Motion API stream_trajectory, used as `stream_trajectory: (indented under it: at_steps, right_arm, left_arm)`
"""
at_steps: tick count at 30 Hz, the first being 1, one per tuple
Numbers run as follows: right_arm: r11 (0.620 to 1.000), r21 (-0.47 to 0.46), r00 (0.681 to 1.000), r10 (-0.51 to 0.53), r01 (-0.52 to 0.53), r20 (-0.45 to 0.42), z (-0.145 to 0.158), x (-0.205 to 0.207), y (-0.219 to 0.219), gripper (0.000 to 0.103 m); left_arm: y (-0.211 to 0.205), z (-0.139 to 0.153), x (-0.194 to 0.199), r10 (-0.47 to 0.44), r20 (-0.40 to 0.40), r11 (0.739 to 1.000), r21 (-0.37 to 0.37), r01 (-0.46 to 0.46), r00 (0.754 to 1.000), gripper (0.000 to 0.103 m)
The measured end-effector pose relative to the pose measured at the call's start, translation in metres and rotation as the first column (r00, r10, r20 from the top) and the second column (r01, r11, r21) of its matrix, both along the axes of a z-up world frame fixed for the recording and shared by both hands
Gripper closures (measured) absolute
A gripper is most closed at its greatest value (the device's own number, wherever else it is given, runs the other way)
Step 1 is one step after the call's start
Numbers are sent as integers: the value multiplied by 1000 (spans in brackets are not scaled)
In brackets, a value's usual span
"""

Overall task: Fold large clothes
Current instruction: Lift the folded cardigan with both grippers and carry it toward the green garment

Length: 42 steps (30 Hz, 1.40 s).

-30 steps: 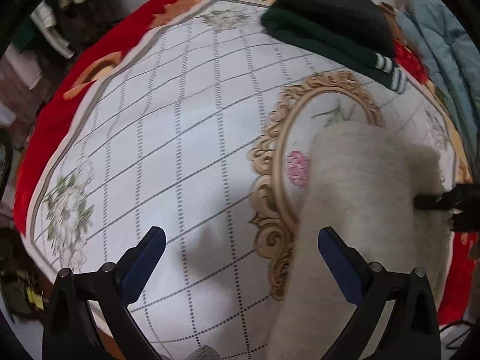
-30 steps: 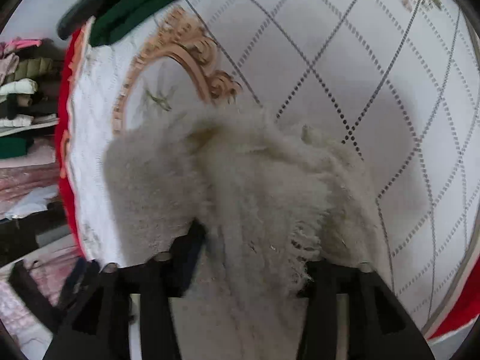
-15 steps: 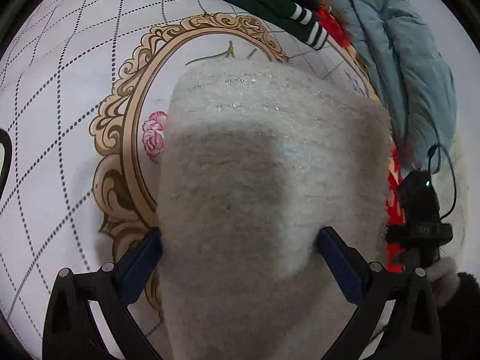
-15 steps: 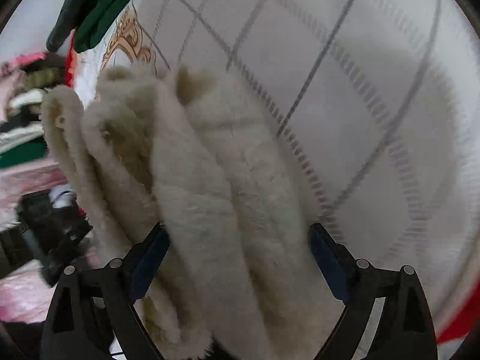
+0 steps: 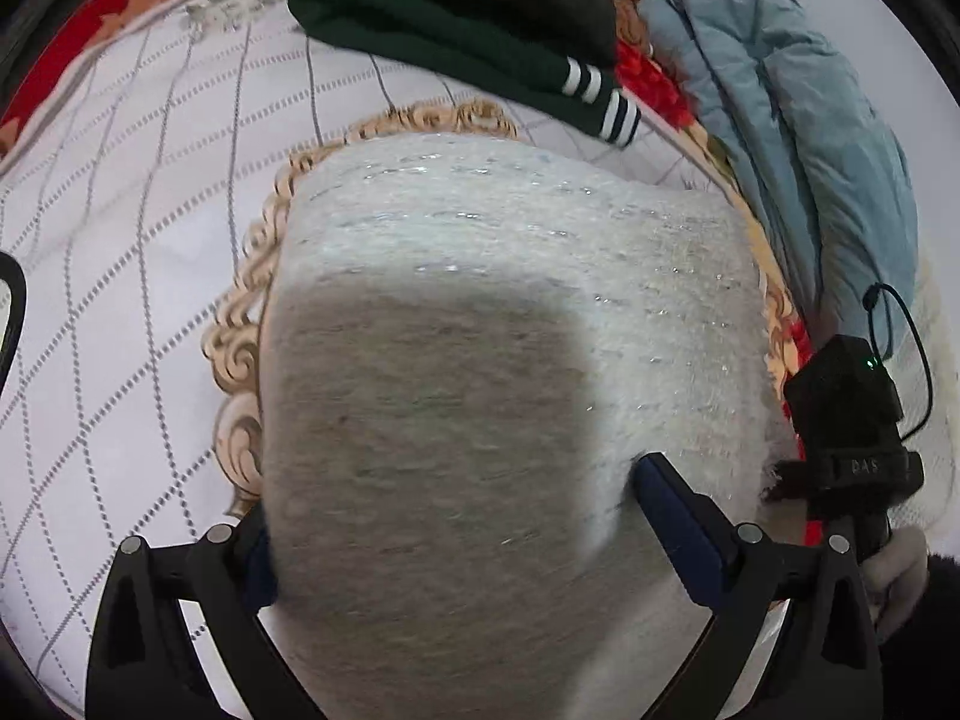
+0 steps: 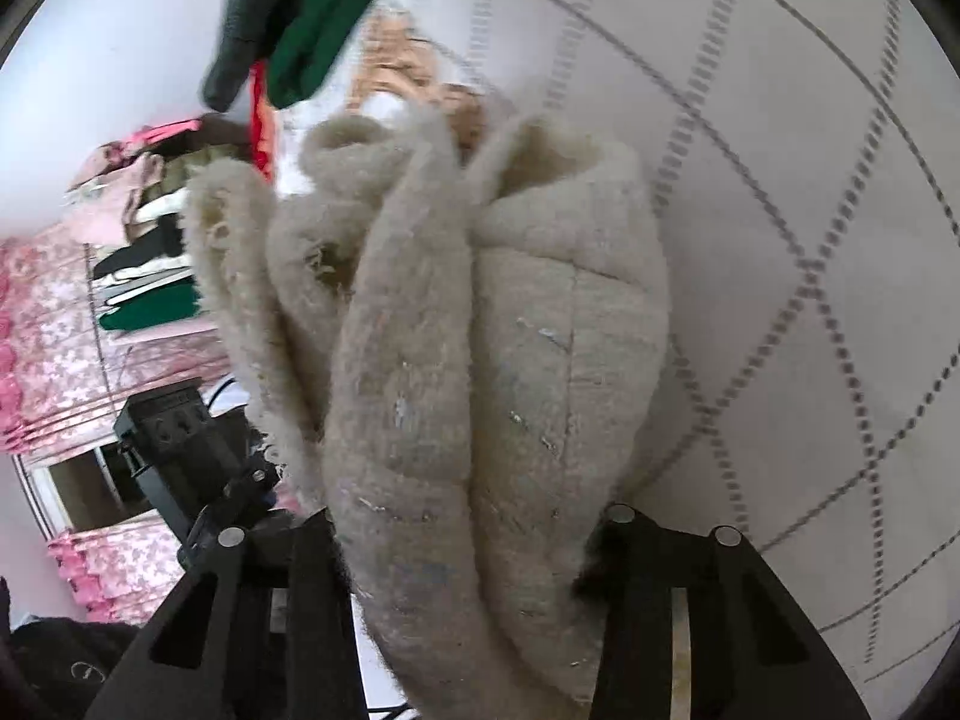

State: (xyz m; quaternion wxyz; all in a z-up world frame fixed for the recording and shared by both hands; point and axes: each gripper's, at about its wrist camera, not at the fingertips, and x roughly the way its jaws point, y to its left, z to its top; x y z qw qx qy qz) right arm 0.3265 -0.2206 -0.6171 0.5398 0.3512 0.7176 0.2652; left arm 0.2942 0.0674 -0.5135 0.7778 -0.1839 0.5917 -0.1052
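A thick cream fuzzy garment (image 5: 480, 360) is folded into several layers and fills the middle of the left wrist view. My left gripper (image 5: 456, 516) is shut on its near edge, the cloth bulging between the blue pads. In the right wrist view the same garment (image 6: 480, 360) shows its stacked folded edges, lifted off the bed cover. My right gripper (image 6: 468, 546) is shut on that bundle. The right gripper's body (image 5: 852, 420) shows at the right of the left wrist view.
A white bed cover (image 5: 150, 240) with a dotted grid and gold scroll frame lies underneath. Folded dark green and black clothes (image 5: 480, 30) sit at the back. A light blue padded jacket (image 5: 810, 150) lies at the right. Shelves of clothes (image 6: 150, 252) stand beyond the bed.
My left gripper swung over to the garment and closed on it. My right gripper closed on the folded edges and the bundle rose off the bed cover.
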Motion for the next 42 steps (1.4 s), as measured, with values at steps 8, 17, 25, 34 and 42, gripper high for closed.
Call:
stream_trajectory:
  at_steps: [8,17,25,34,42]
  right_arm:
    - [999,31,998,-25,23,58,48,34,12,61]
    - [997,48,991,-72,67,109,125,112,4,61]
    - [983,70,968,-177,167,178,191,274,14,61]
    - [969,3,957,-246,248,152,167,467,32,61]
    - [955,-236,970,-135,182,201,134,498,26,36]
  left_arm:
    - [8,41,27,0,48,1000,27,-2,999,3]
    - [23,112,99,15,112,999,27,-18,994,3]
    - [30,173,258,-28,197,997,74,14,980,3]
    - [32,118,435,-79,108,989,137,64,991,4]
    - [45,77,466,-74,52,986,156,65,996,3]
